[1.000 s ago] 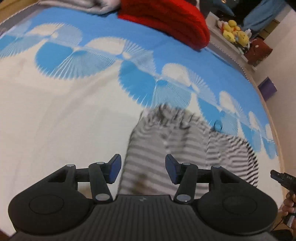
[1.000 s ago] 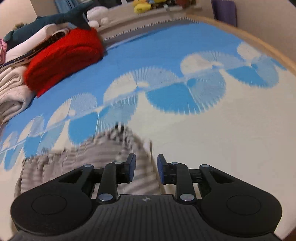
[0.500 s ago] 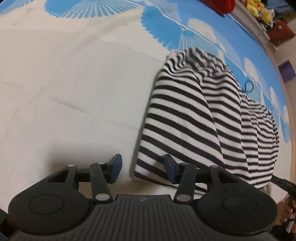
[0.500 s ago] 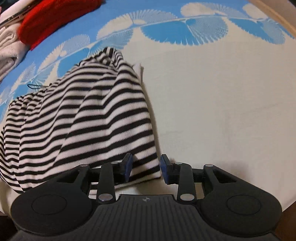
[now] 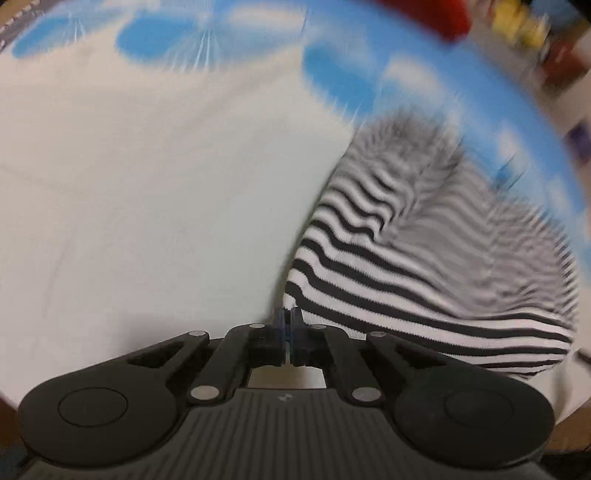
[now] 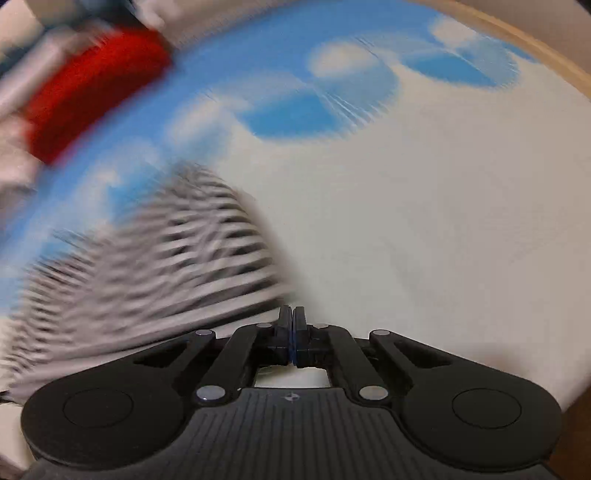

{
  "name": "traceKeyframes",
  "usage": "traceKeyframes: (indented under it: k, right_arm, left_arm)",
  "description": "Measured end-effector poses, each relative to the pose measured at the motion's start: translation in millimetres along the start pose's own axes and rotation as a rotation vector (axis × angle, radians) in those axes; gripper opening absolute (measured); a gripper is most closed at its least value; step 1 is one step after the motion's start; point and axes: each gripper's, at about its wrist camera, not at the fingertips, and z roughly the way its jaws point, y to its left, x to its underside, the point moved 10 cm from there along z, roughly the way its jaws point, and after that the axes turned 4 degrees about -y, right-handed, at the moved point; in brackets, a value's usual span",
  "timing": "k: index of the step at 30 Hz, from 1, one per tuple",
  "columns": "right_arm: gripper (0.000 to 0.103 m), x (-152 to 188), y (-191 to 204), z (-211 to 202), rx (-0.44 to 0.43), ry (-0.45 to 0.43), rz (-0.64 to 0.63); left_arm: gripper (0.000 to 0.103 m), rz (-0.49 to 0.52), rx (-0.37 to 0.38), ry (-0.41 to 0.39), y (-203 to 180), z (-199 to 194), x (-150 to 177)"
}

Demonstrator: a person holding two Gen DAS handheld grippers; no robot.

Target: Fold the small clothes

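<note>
A black-and-white striped garment (image 5: 424,258) lies bunched on the cream and blue patterned cloth (image 5: 147,184). My left gripper (image 5: 287,321) is shut on the garment's near left corner. In the right wrist view the same striped garment (image 6: 166,266) spreads to the left, blurred by motion. My right gripper (image 6: 291,321) is shut at the garment's near right corner; the pinched edge is barely visible between the pads.
A red knitted item (image 6: 92,96) and pale folded clothes (image 6: 14,122) lie at the far side of the cloth. The wooden table rim (image 6: 535,40) curves at the right. Yellow toys (image 5: 517,18) sit beyond the far edge.
Both grippers were open around the garment's near corners half a second ago; both have closed on them. Both views are now blurred by motion and the garment is rising.
</note>
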Motion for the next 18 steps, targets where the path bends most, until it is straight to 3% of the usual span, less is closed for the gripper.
traceKeyframes:
  k: [2,3,5,8,10,12,17,18]
  right_arm:
    - [0.0,13.7,-13.1,13.9,0.094,0.082,-0.056]
    - [0.0,16.5,-15.9,16.2,0.093,0.099,-0.041]
    - [0.0,7.2,-10.3,10.0,0.042,0.05,-0.021]
    - [0.005,-6.0,9.7,-2.1,-0.075,-0.034,-0.014]
    - [0.032,-7.9,24.1,-0.3,-0.123,-0.039,-0.013]
    - [0.047,-1.4,33.2,6.2,-0.136,-0.007,-0.026]
    - [0.046,30.6,48.7,40.5,-0.064,0.163,-0.16]
    - [0.035,32.3,50.8,42.9,-0.06,0.169,-0.172]
  left_arm:
    - [0.003,0.048,-0.027,0.077,-4.7,14.0,11.4]
    - [0.005,0.072,-0.04,0.074,-8.1,14.4,10.9]
    - [0.009,0.087,-0.061,-0.003,-12.7,4.4,-0.7]
    - [0.033,0.065,-0.016,-0.138,-22.7,-16.5,-20.7]
    - [0.033,0.052,0.024,-0.168,-30.3,-20.9,-29.1]
    - [0.033,0.055,0.062,-0.171,-44.2,-18.9,-34.2]
    - [0.037,0.098,0.143,-0.182,-86.0,-12.6,-35.7]
    - [0.038,0.101,0.164,-0.185,-95.3,-12.2,-36.4]
